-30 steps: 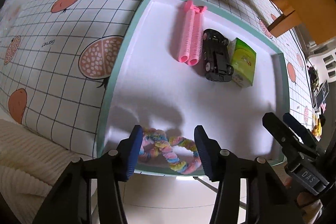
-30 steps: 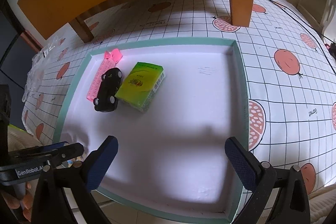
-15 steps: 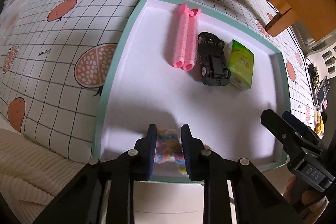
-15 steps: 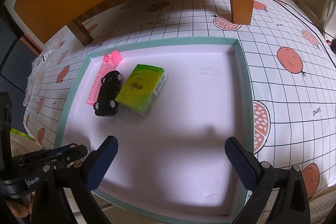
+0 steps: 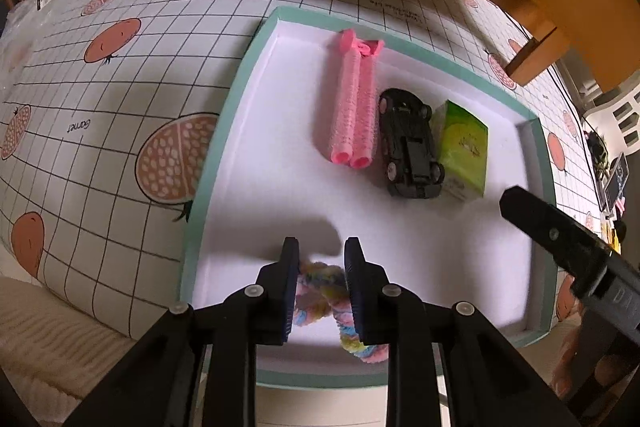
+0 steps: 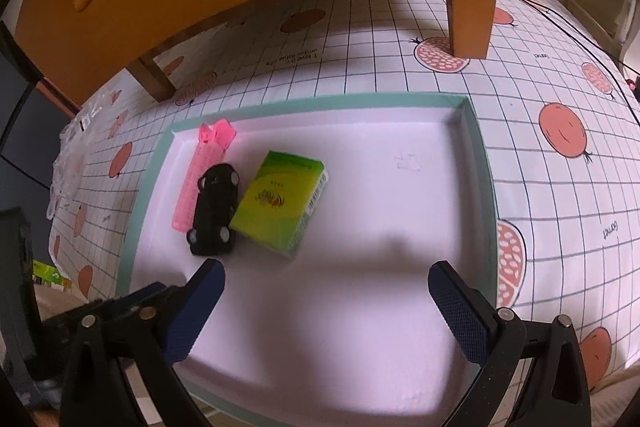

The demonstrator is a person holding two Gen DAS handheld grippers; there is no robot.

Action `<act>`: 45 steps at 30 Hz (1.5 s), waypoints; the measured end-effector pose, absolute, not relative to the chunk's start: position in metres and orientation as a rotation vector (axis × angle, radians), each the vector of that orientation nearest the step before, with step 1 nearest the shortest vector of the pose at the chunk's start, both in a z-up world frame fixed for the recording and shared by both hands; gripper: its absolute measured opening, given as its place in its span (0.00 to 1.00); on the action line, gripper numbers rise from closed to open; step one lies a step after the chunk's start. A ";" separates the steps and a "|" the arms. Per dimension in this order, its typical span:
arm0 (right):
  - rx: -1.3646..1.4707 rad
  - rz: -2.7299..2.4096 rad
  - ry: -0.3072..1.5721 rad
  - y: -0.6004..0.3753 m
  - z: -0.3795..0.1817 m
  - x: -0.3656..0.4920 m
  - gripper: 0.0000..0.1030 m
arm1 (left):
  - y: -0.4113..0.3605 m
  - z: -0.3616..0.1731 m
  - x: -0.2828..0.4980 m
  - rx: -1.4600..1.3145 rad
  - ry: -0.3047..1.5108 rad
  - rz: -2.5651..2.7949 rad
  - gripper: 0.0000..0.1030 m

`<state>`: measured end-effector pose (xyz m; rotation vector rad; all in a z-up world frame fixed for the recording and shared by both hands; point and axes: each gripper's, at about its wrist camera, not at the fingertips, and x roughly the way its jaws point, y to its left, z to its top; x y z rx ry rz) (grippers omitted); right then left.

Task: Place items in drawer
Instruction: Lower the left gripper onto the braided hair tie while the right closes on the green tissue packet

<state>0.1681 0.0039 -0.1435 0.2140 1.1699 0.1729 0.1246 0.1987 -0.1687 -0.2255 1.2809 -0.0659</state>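
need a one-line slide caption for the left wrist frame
Left hand-held gripper shut on a pastel fuzzy loop over the tray holding pink rollers, black toy car and green box.

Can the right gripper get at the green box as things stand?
Probably yes. The right gripper is open and empty, and the green box lies just ahead of it with bare tray floor on its right side. The black toy car sits tight against its left side, which could crowd one finger.

Black plastic left gripper (image 5: 321, 267), right gripper (image 6: 326, 303), blue textured jaws, silver screws, white lettering
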 end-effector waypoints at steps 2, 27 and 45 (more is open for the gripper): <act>0.210 0.165 1.173 0.007 -0.145 0.175 1.00 | 0.202 -0.168 0.127 -0.225 1.265 -0.065 0.23; 0.099 0.141 1.243 0.038 -0.166 0.209 0.87 | 0.210 -0.149 0.136 -0.190 1.180 -0.021 0.41; 0.134 0.199 1.256 0.041 -0.159 0.201 0.48 | 0.219 -0.146 0.112 -0.243 1.273 -0.018 0.50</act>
